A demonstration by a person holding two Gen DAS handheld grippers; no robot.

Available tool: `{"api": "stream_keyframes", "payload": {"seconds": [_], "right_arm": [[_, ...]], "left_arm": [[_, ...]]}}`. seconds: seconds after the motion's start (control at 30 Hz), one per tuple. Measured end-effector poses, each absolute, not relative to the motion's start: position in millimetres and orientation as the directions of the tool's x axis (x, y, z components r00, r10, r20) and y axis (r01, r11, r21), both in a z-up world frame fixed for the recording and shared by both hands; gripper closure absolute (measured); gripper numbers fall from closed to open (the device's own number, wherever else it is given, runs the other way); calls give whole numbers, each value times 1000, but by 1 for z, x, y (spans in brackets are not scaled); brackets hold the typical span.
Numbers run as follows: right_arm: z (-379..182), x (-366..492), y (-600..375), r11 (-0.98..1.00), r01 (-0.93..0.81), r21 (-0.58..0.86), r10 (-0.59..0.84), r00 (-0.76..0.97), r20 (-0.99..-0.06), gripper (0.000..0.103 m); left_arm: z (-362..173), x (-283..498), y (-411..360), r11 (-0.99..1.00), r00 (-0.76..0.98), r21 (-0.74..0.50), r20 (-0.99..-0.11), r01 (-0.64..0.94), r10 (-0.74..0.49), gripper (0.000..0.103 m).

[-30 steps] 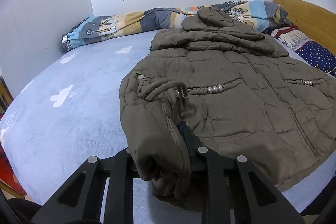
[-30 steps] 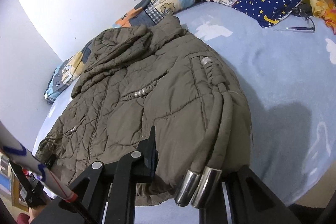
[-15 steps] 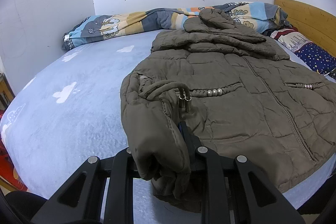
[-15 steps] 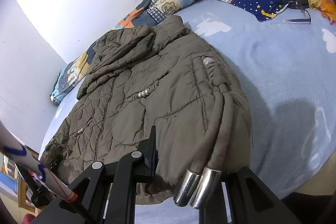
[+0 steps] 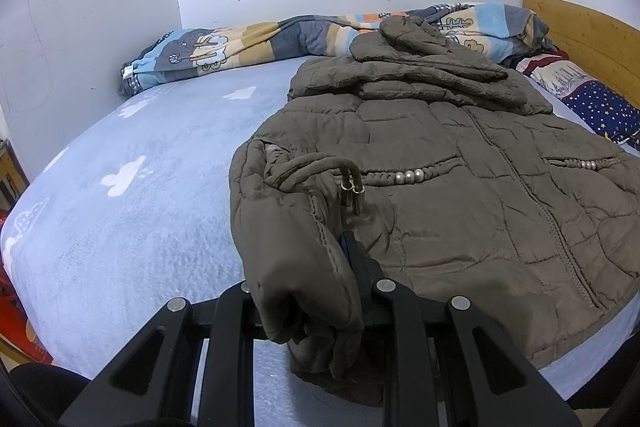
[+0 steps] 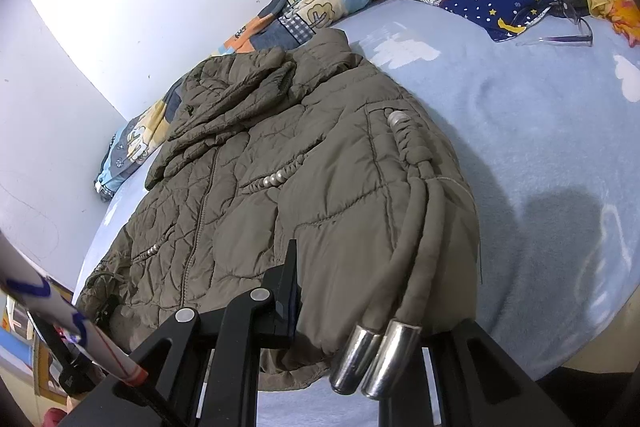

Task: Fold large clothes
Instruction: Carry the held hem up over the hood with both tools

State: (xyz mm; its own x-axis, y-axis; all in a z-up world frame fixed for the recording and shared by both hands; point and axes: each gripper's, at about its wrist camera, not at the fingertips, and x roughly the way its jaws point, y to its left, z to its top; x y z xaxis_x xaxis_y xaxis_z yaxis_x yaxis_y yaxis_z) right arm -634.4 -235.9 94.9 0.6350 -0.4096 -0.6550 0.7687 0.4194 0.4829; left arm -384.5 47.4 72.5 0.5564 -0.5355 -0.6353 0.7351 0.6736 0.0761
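Olive quilted jacket point(image 5: 460, 211) spread on blue bed point(image 5: 132, 227), left gripper point(image 5: 316, 291) fingers clamped on its hem corner, right gripper point(image 6: 360, 311) fingers clamped on opposite corner.

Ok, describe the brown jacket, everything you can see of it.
The brown jacket is quilted, puffy, seemingly nylon, with a centre zip, bead-trimmed pockets and metal-tipped drawcords. It lies front up on the blue sheet, sleeves folded across near the collar. The left gripper and right gripper each pinch a hem corner.
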Motion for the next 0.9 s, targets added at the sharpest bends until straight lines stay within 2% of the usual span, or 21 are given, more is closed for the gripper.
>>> {"api": "stream_keyframes", "payload": {"seconds": [0.7,0.9], "right_arm": [[104,-641,-234,432,758,489,-420,649,-634,85],[114,-645,-239,430,726,536,-411,686,-600,86]], "left_arm": [[87,-386,51,675,565,60,-605,735,-561,82],[101,-380,49,677,559,34,-595,735,-577,82]]}}
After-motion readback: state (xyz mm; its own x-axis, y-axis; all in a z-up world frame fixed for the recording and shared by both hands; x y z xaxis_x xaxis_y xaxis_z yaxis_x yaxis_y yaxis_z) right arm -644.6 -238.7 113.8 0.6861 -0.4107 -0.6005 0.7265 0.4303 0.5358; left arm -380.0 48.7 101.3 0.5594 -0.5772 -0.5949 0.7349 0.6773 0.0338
